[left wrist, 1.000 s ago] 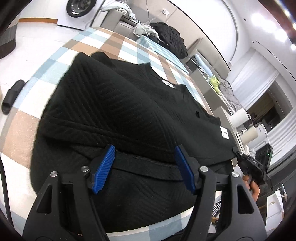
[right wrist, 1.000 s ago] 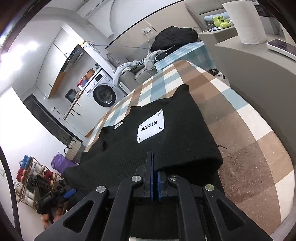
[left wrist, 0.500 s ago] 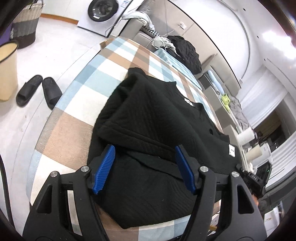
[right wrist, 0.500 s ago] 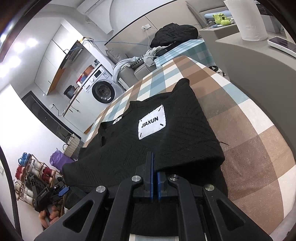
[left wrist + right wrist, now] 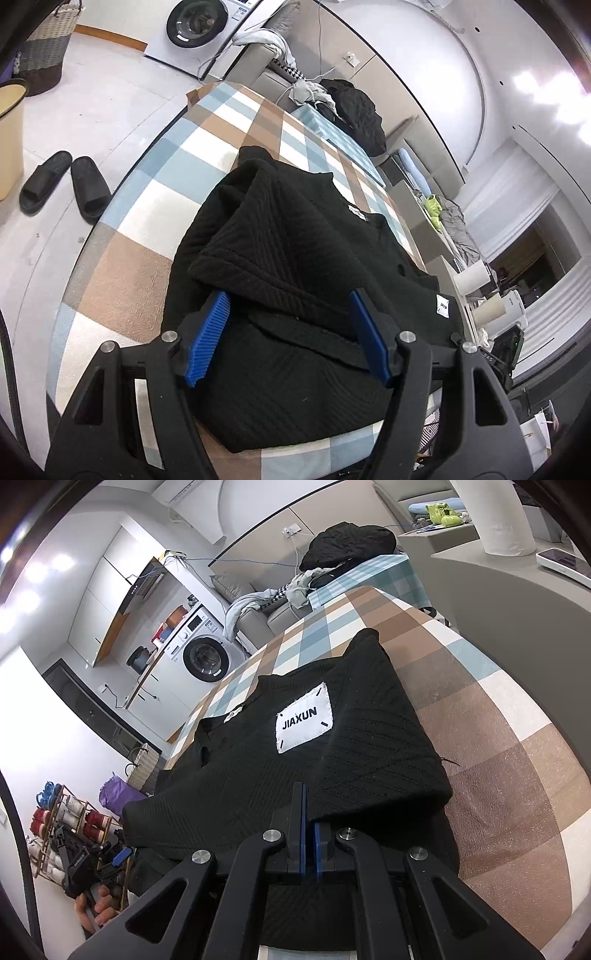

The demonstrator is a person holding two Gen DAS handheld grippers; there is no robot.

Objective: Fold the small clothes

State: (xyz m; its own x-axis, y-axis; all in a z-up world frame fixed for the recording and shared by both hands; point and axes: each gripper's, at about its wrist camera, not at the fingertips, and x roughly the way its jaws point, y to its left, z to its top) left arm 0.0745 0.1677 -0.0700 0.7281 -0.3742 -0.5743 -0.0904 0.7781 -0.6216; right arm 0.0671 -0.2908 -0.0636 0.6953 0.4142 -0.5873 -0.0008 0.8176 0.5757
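Left wrist view: the left tongs [image 5: 290,334] stand apart over the near hem of the black sweater [image 5: 295,258], which lies on the checked bench [image 5: 155,192]. The right tongs [image 5: 308,834] are pressed together at its edge, gripping no visible cloth.

A white front-loading washing machine [image 5: 201,27] is set against the wall, with black slippers [image 5: 64,186] left on the pale floor [image 5: 110,92] nearby.
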